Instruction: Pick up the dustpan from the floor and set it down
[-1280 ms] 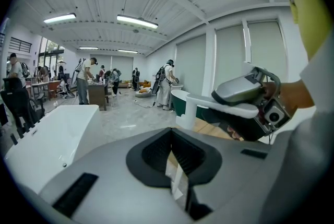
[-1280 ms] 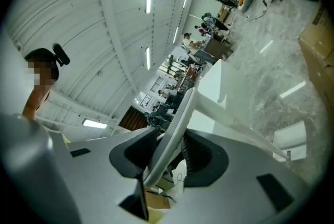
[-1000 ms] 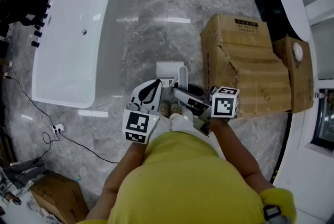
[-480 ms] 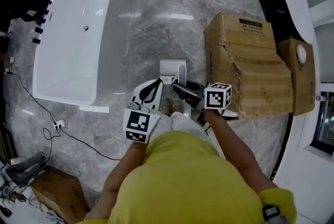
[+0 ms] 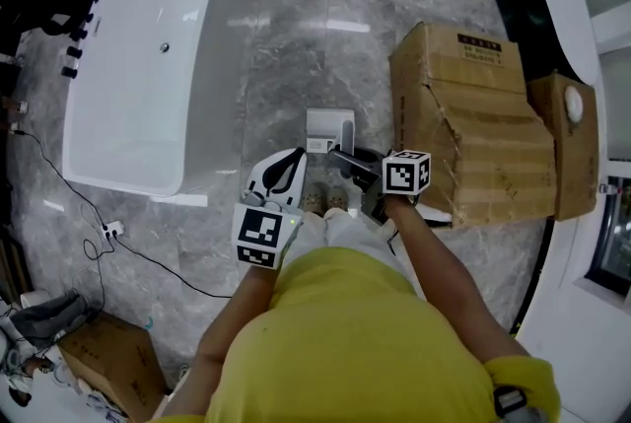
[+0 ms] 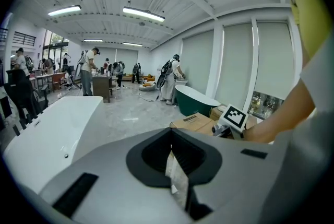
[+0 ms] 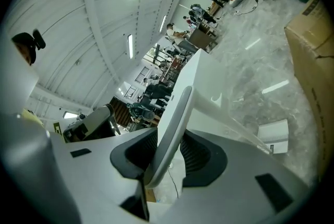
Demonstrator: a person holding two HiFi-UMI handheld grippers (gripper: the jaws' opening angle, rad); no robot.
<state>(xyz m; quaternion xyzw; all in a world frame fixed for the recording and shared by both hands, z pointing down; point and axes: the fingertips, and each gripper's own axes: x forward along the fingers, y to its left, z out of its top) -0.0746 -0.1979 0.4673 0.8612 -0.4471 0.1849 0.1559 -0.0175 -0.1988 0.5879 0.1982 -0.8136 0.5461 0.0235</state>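
Over the grey marble floor [image 5: 286,66], between tub [image 5: 148,66] and boxes [image 5: 473,125], the dustpan [image 5: 328,127] sits farther out than before, and the right gripper [image 5: 343,157] has sunk. Only the right gripper view shows jaws clamping the handle [image 7: 169,134]. The left gripper [image 5: 293,160] is closed.

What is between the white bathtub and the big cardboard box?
The dustpan, held in the right gripper, with bare marble floor on either side; the head view shows it.
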